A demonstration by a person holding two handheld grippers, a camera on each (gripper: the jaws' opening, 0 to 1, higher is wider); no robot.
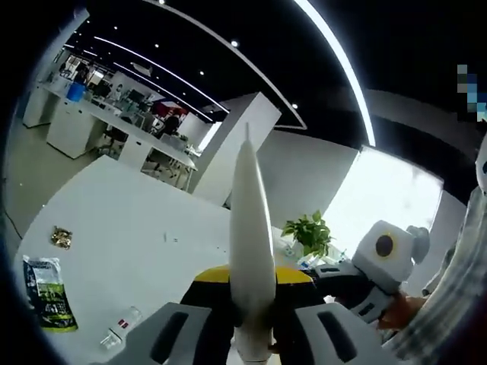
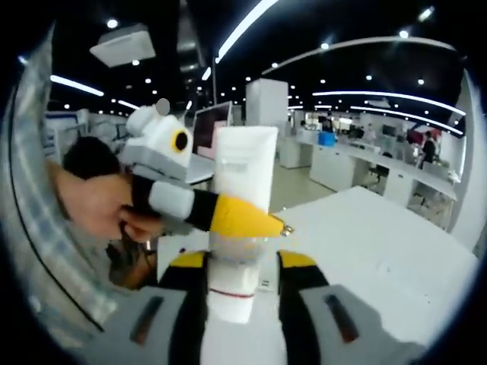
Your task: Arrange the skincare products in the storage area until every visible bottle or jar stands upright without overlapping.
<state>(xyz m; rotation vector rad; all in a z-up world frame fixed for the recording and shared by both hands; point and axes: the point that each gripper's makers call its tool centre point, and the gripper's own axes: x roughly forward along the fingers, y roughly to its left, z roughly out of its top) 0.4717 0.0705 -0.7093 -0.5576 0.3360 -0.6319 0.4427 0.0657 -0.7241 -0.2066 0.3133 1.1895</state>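
While both your left gripper (image 2: 262,220) and right gripper (image 2: 242,285) squeeze the white tube (image 2: 242,198), lower it upright onto the bench (image 2: 380,243).

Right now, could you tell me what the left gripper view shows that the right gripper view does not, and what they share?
Left gripper view alone: a green packet, a clear bottle lying on its side and a potted plant.

Right gripper view alone: a hand holding the left gripper, and the tube's flat face.

Both: the white tube, seen edge-on in the left gripper view, clamped by both grippers, above the white table.
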